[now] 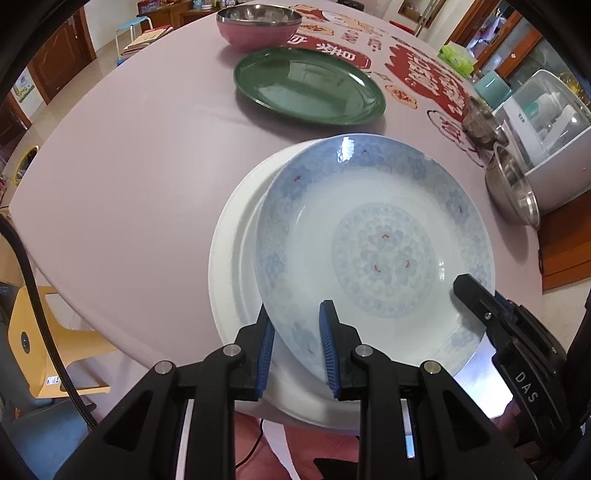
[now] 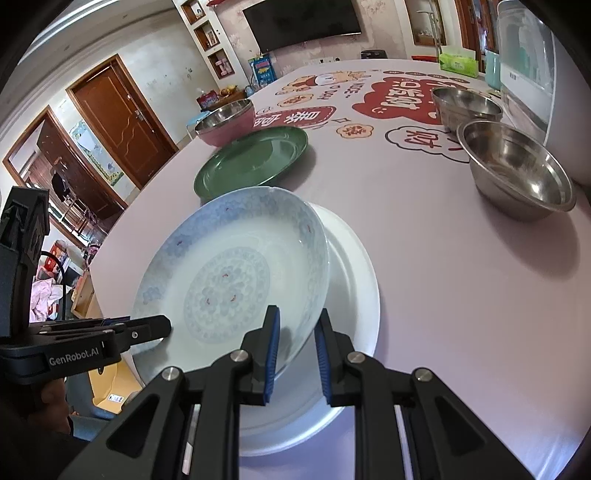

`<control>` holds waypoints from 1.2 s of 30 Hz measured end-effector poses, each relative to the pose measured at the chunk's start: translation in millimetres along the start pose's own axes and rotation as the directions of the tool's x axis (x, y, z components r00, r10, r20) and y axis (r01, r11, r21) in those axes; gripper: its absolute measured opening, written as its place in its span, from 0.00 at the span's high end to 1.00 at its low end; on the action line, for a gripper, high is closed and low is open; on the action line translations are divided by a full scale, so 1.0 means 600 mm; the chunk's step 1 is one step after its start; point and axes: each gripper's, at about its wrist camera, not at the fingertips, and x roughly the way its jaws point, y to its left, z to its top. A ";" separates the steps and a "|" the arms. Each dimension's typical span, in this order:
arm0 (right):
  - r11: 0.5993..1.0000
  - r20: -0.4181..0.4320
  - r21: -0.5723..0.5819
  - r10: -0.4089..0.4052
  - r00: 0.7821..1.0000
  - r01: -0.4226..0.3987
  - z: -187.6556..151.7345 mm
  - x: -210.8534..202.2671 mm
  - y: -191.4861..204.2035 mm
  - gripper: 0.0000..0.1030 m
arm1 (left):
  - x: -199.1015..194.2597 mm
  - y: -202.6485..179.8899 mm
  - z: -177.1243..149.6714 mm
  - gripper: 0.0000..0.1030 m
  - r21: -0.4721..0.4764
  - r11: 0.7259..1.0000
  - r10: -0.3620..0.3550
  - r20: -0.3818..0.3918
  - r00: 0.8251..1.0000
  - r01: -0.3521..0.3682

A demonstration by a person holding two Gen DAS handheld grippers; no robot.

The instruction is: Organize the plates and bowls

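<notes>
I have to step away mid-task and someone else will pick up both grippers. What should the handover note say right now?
Left gripper: shut on the near rim of the blue plate.
Right gripper: shut on the same plate's rim on the other side.
Blue plate: held by both, tilted over the white plate; whether they touch is unclear.
Green plate lies alone farther back, pink bowl behind it. Two steel bowls stand separately on the right.
Done: blue plate brought to the white one.
Left: settle and release it, add the green plate, gather the bowls.
</notes>
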 end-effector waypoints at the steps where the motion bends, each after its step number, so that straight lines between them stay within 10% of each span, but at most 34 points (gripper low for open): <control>1: 1.000 -0.002 0.000 0.000 1.000 0.000 0.000 0.000 -0.001 0.82 | 0.001 0.002 -0.002 0.78 -0.004 1.000 0.002 -0.004 1.000 -0.002; 36: 0.994 0.132 -0.108 0.009 0.991 0.005 0.079 -0.054 -0.042 0.80 | -0.114 0.005 0.069 0.72 -0.099 0.986 0.152 0.188 0.970 -0.135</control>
